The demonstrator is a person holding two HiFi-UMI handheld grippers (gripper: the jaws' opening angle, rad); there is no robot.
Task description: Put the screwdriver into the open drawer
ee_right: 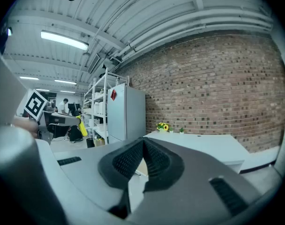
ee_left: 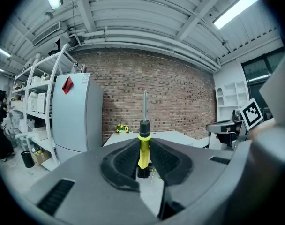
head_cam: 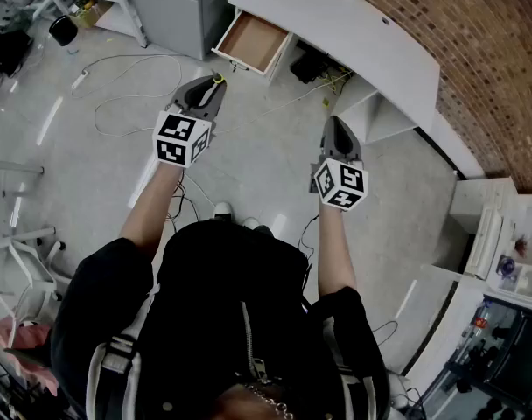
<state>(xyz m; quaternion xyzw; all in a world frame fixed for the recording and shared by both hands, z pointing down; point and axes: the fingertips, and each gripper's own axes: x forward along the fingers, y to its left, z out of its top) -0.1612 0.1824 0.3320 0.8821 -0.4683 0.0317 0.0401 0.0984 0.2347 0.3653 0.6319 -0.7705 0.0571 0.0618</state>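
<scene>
My left claw [head_cam: 212,86] is clamped on the screwdriver [ee_left: 142,149] — yellow handle pinched, shaft running straight out past the tips. The open drawer [head_cam: 251,42] lies ahead and slightly right, under the desk [head_cam: 362,33] edge — nearer this claw than my right claw [ee_right: 143,149], which is closed on nothing.

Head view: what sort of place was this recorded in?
Probably a lab or workshop office: a brick wall, a white desk with an open drawer, loose cables across the concrete floor, and metal shelving.
</scene>
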